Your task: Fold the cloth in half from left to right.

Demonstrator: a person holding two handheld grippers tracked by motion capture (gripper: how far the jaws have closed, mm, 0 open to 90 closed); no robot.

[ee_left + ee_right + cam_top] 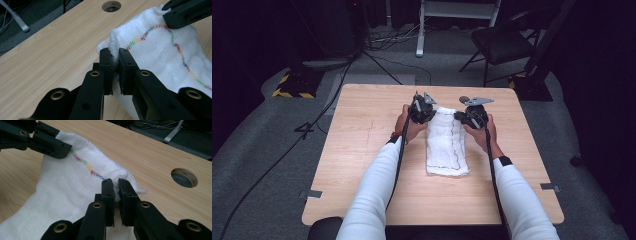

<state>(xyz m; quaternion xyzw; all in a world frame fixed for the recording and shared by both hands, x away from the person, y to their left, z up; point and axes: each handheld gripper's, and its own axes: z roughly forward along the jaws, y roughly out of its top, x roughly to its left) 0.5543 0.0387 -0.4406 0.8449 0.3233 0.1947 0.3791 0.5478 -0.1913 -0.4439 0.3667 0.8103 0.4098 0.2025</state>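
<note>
A white folded cloth (445,142) with rainbow zigzag stitching lies lengthwise in the middle of the wooden table (362,150). My left gripper (421,113) pinches the cloth's far left corner; in the left gripper view the jaws (115,63) are shut on a bunched fold of the cloth (160,47). At the far right corner my right gripper (471,117) does the same, with its jaws (115,191) closed on the cloth's edge (75,177). Both corners are raised a little off the table. Each gripper view shows the other gripper at its top edge.
A round hole (184,177) is cut in the tabletop near the far edge. Beyond the table on the grey floor stand a black chair (502,42), a white frame leg (419,30), and trailing cables (322,115).
</note>
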